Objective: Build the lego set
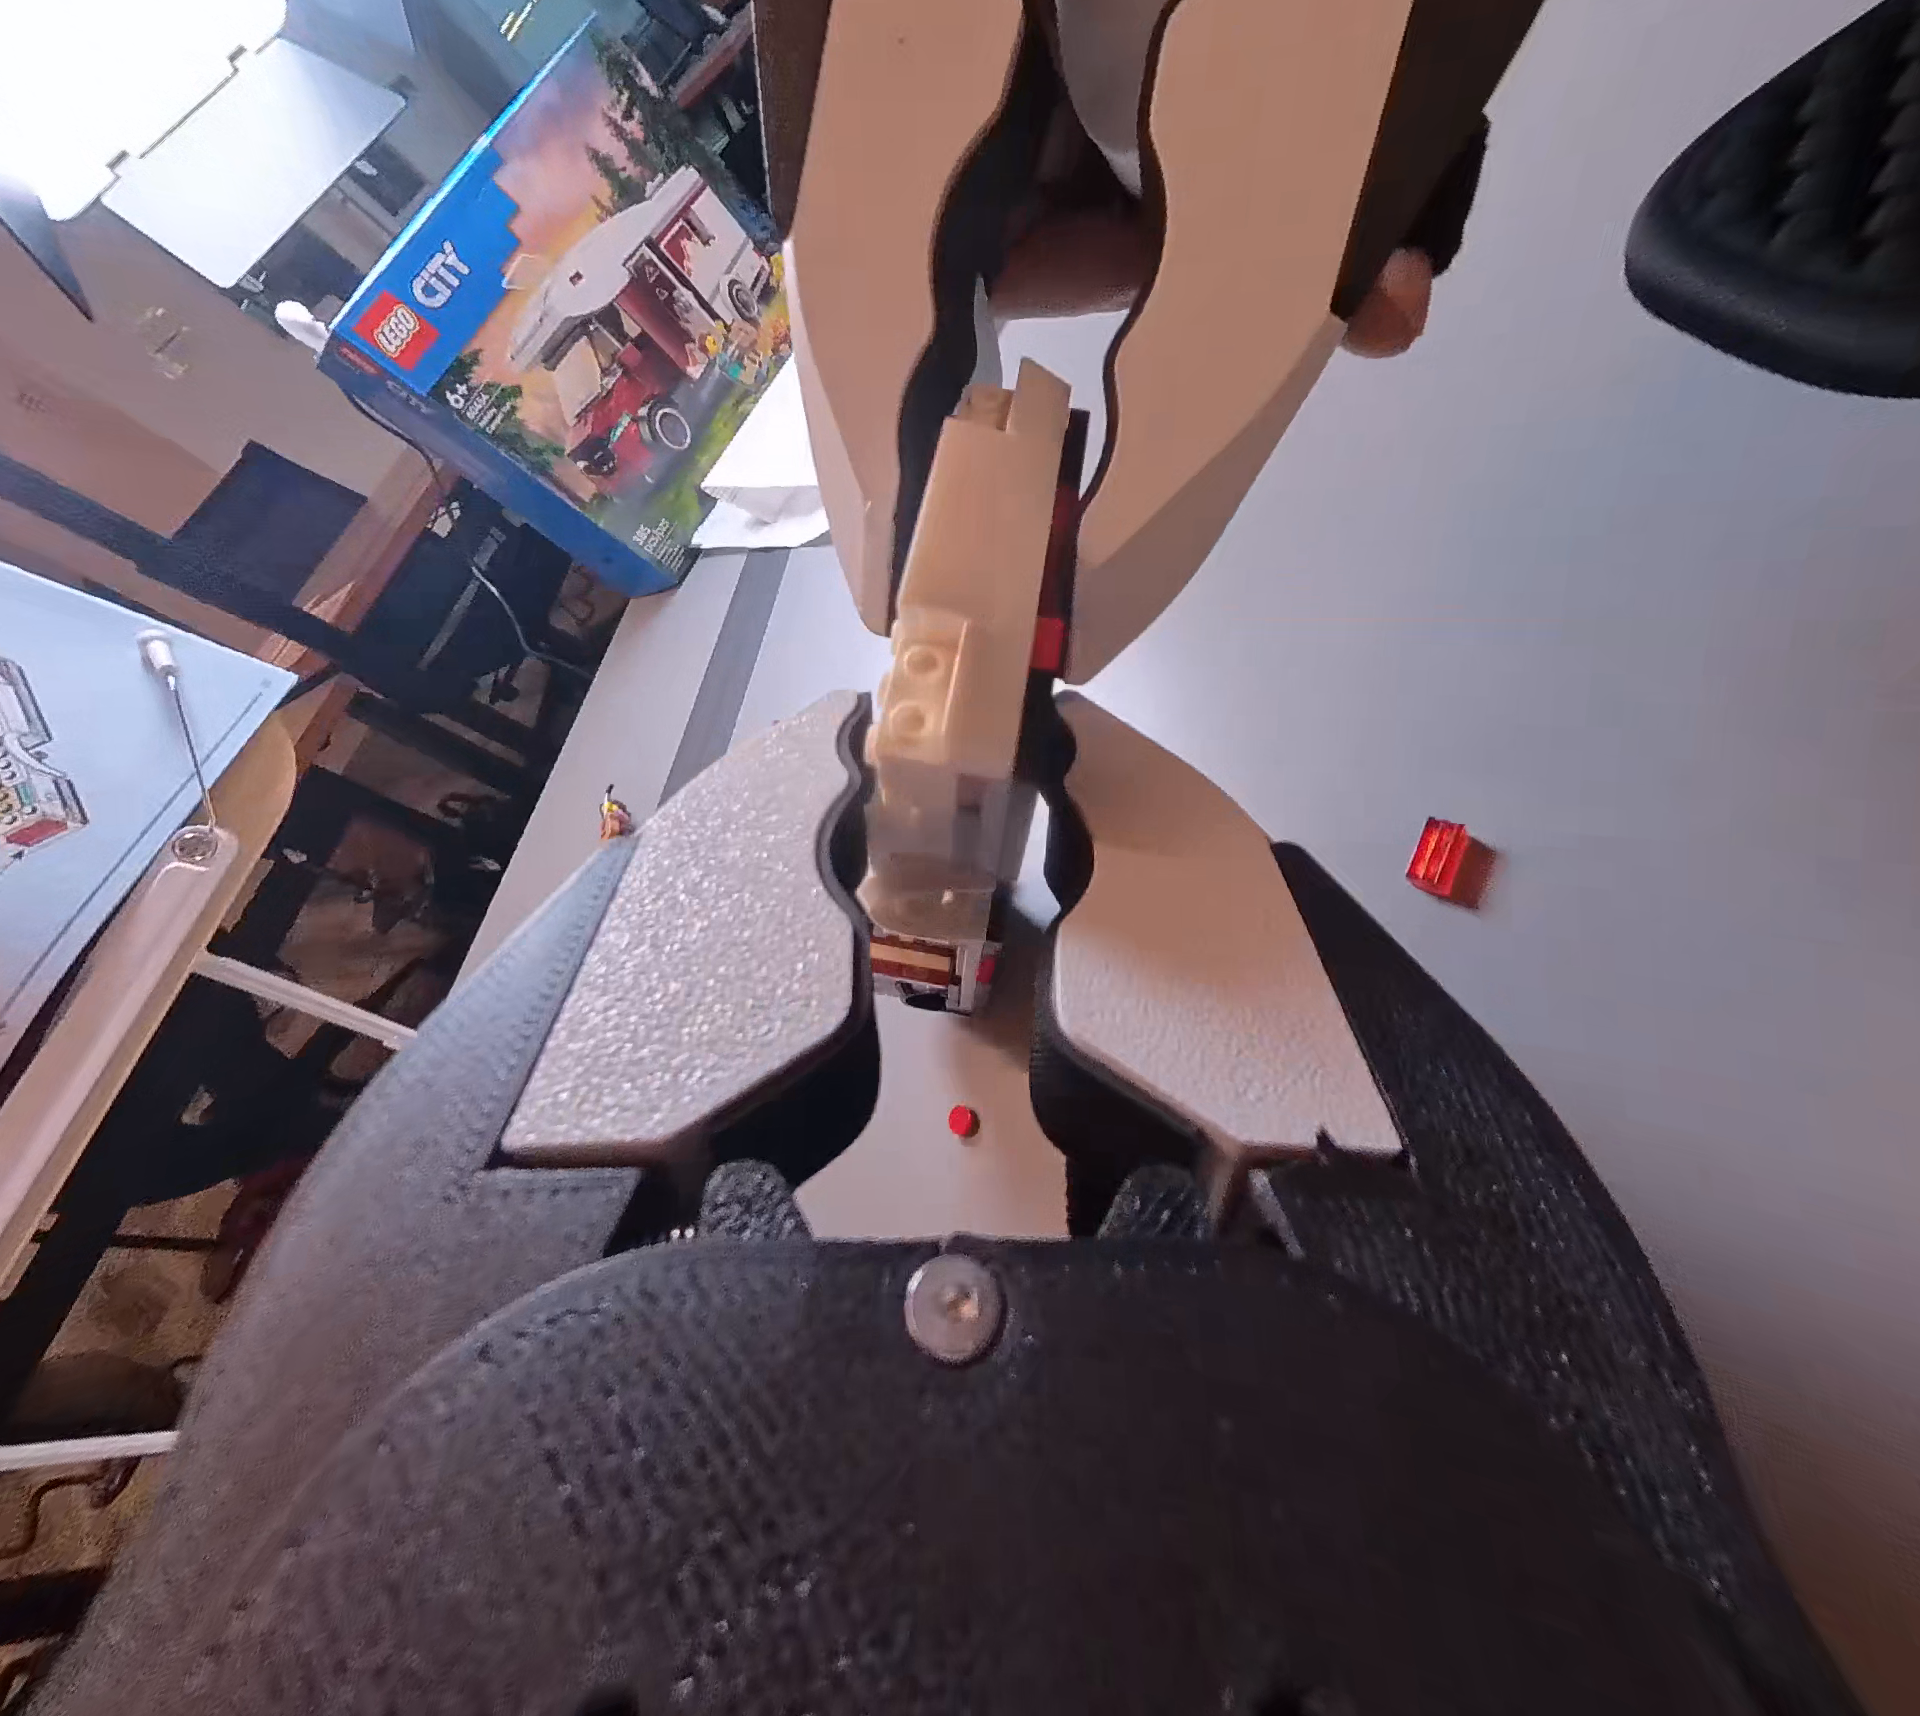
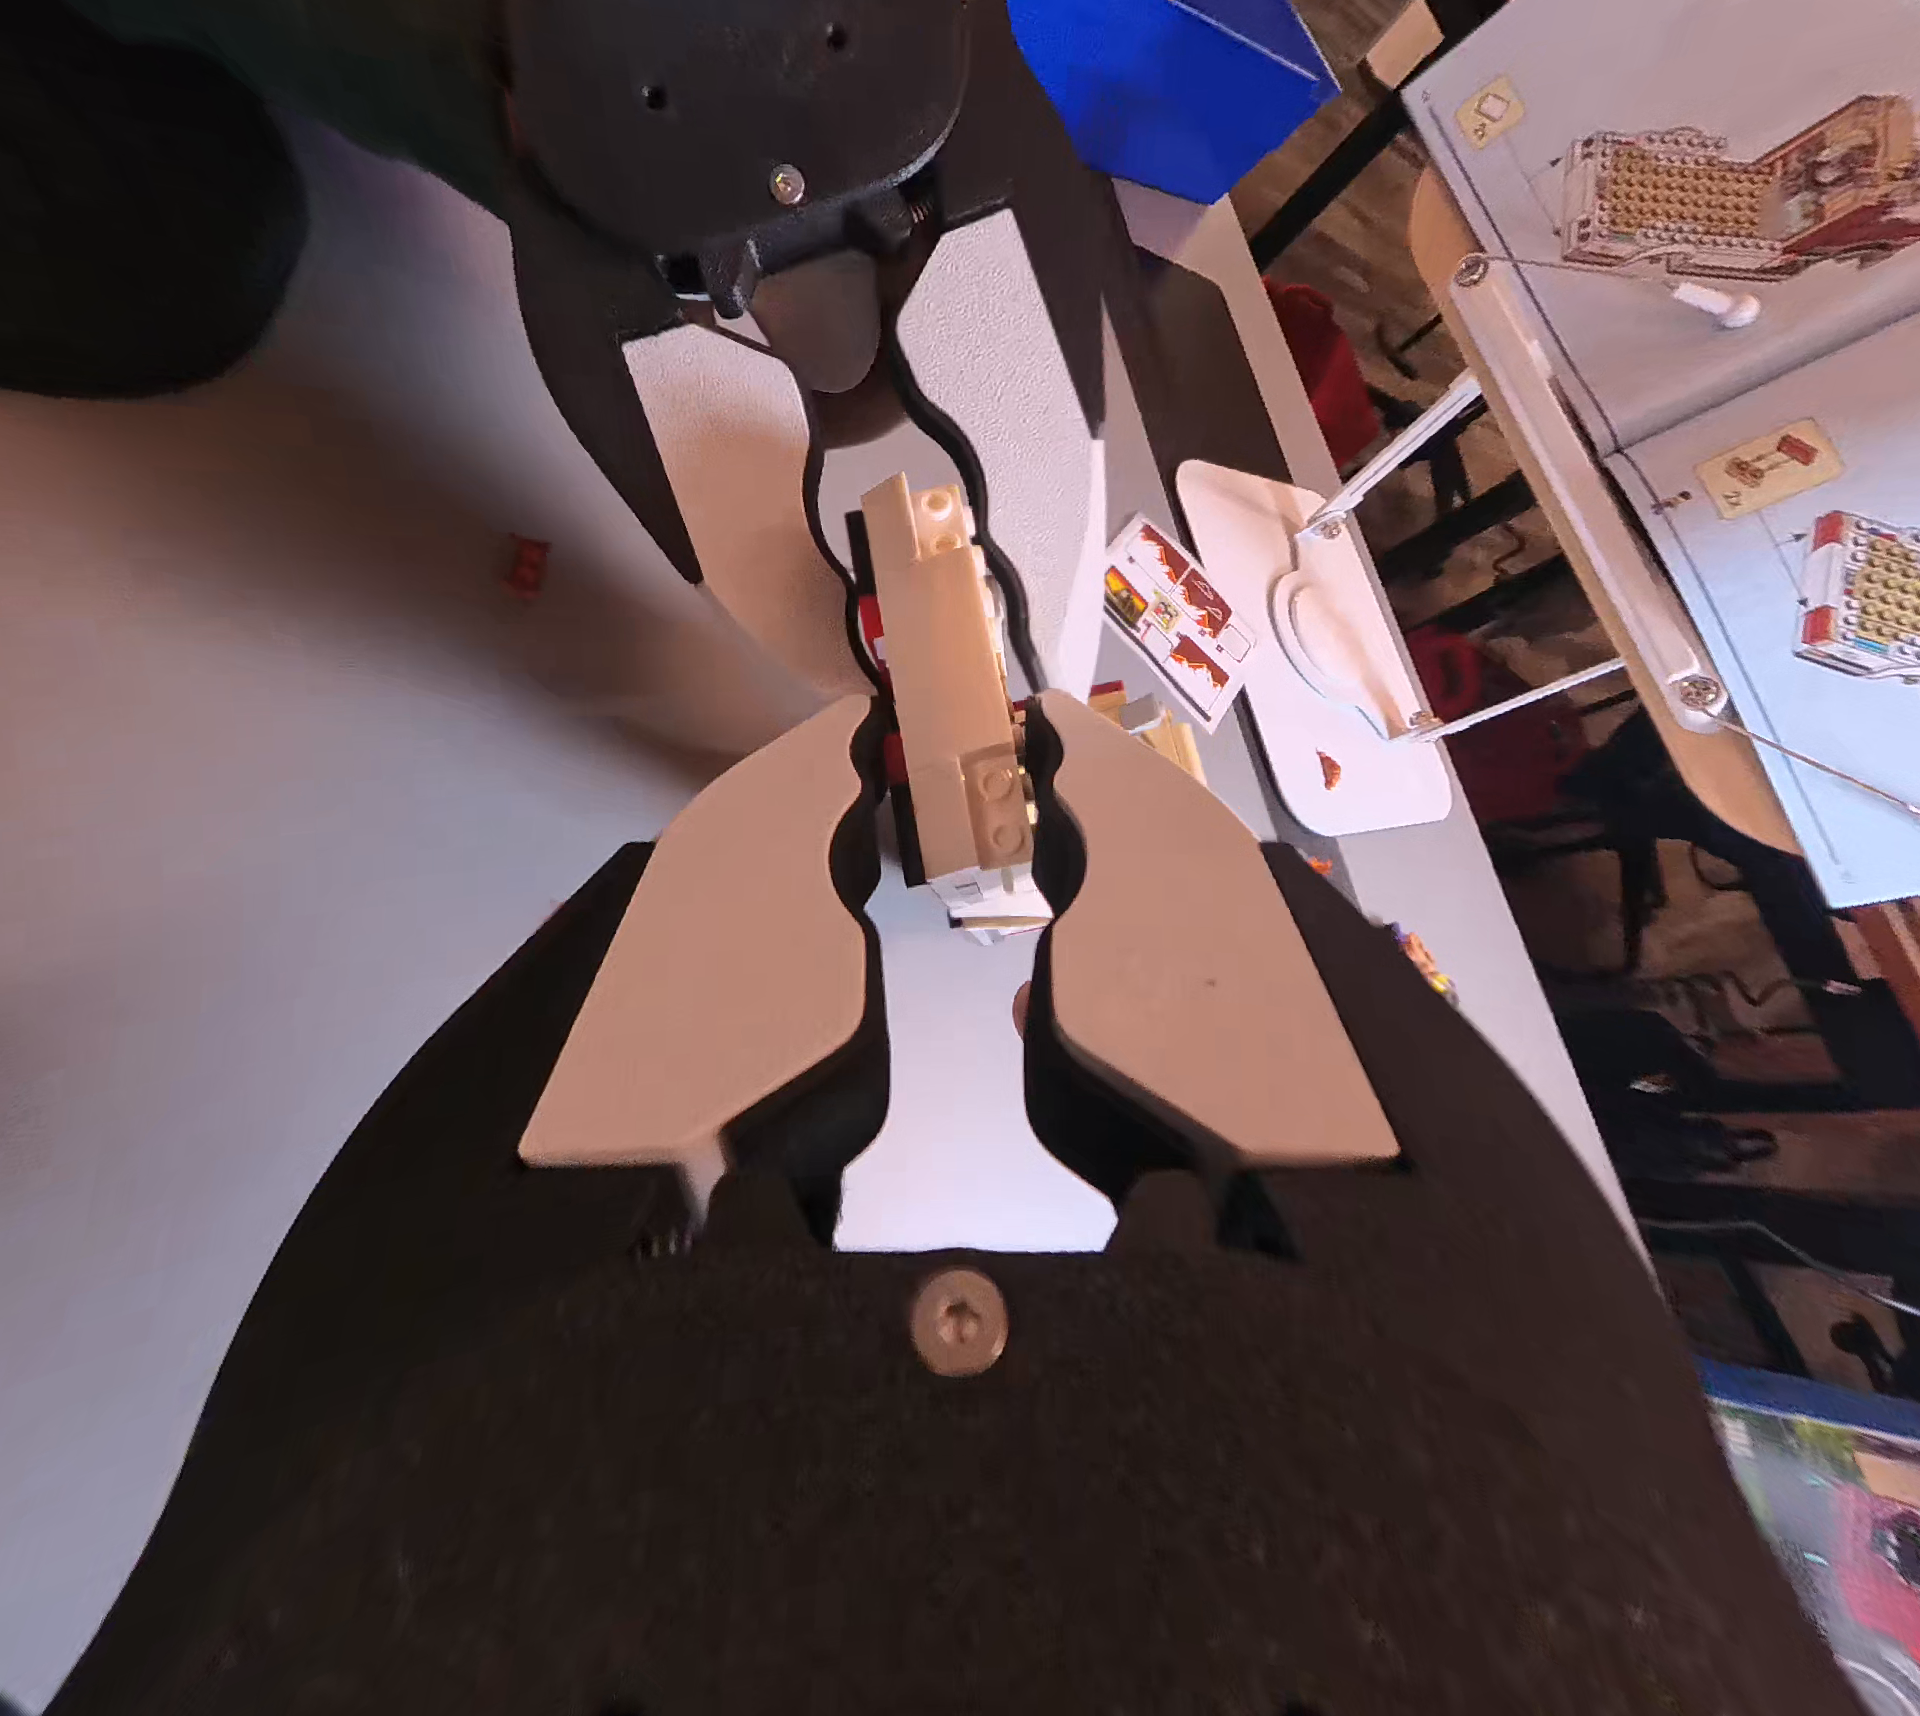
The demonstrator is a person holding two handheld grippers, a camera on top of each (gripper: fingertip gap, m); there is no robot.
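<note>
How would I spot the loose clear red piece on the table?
Start at the white table and find the two grippers meeting over the assembly. The red piece lies alone on bare tabletop to their right in the left wrist view. It is see-through and square, unlike the tiny round red stud.

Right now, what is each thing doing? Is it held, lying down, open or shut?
left hand-held gripper: shut on the lego assembly.
right hand-held gripper: shut on the lego assembly's other end.
lego assembly: held by both, lifted off the table.
red brick: lying loose on the table.
lego box: lying flat.
instruction booklet: open on its stand.
sticker sheet: lying flat.
</note>
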